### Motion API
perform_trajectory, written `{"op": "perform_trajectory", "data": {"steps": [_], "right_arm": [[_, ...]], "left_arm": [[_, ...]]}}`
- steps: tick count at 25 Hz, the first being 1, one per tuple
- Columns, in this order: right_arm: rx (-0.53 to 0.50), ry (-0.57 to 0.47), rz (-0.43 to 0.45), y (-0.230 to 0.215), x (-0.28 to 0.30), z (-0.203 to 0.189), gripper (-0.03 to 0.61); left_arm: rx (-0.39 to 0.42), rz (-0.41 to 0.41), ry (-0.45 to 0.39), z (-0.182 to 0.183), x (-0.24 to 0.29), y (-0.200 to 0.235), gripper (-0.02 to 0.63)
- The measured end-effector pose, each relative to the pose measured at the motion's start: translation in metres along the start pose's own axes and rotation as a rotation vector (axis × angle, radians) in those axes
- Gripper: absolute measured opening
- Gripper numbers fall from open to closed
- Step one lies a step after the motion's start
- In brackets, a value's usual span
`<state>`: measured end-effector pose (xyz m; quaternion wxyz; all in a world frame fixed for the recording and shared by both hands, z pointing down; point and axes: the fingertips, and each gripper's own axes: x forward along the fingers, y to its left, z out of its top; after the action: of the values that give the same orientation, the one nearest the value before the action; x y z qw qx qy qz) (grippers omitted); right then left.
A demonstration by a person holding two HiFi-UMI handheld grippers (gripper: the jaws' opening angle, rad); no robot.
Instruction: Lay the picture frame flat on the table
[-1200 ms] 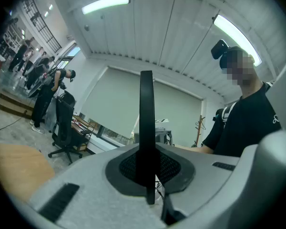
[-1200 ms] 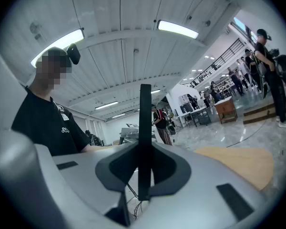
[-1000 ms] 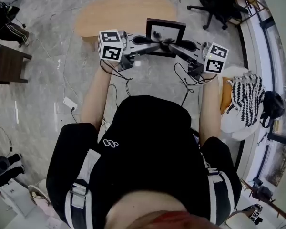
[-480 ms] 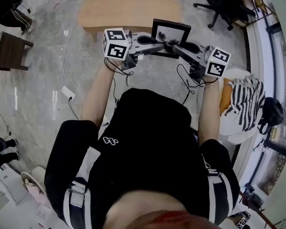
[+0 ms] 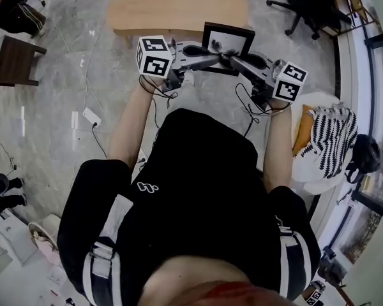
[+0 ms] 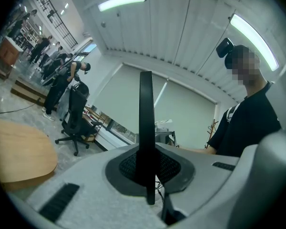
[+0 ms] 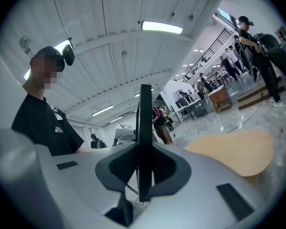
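A black picture frame [image 5: 228, 43] with a pale picture hangs in the air just before the near edge of the oval wooden table [image 5: 179, 8]. My left gripper [image 5: 215, 58] is shut on the frame's near edge from the left. The right gripper [image 5: 231, 58] is shut on the same edge from the right. In the left gripper view the frame [image 6: 146, 123] shows edge-on as a thin dark bar clamped in the left gripper [image 6: 147, 168], with the table [image 6: 19, 149] beyond. The right gripper view shows the frame [image 7: 145, 128] the same way, in the right gripper [image 7: 144, 175].
A black office chair [image 5: 306, 2] stands at the back right. A dark side table [image 5: 13, 59] is at the left. A striped cloth [image 5: 329, 136] lies on a white seat at the right. A power strip [image 5: 89, 116] and cables lie on the floor. Other people stand far off.
Both grippers keep the same hold on the frame. The frame and the grippers have drifted slightly right in the view, and the table sits a little higher in it.
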<state>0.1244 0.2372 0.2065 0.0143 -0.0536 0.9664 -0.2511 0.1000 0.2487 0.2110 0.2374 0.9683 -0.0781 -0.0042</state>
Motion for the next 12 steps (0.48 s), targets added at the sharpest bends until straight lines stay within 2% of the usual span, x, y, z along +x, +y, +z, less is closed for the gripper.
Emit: {"op": "perform_trajectory", "data": {"steps": [6, 12], "right_arm": [[0.022, 0.004, -0.056, -0.064, 0.007, 0.014, 0.061], [0.059, 0.003, -0.083, -0.147, 0.035, 0.056, 0.061]], "left_arm": [[-0.027, -0.038, 0.007, 0.013, 0.01, 0.064, 0.021], [-0.067, -0.04, 0.009, 0.054, 0.007, 0.151, 0.021]]}}
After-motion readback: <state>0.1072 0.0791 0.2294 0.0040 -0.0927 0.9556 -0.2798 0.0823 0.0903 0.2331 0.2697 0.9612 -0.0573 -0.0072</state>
